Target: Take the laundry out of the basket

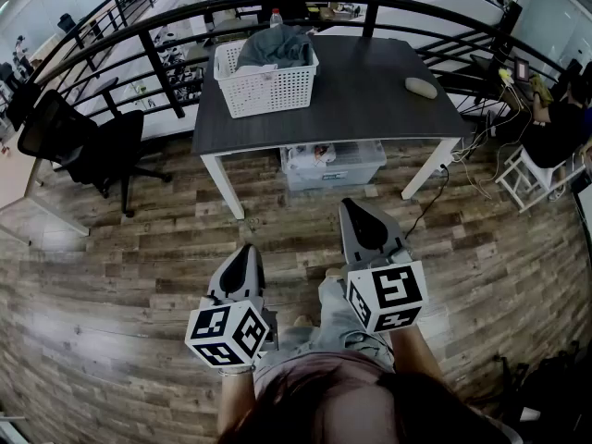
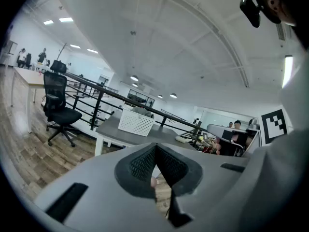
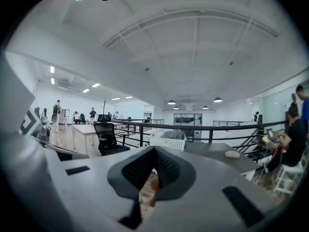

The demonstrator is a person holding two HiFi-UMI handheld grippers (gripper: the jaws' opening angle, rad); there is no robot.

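A white laundry basket stands on the left part of a dark table, with grey laundry heaped in it. The basket shows far off in the left gripper view, and the basket shows again in the right gripper view. My left gripper and right gripper hang over the wooden floor, well short of the table. Both are shut, jaws together, with nothing between them. Each points a little below level toward the table.
A small pale oval object lies on the table's right side. A clear storage bin sits under the table. A black office chair stands at the left. A black railing runs behind the table. A seated person is at the far right.
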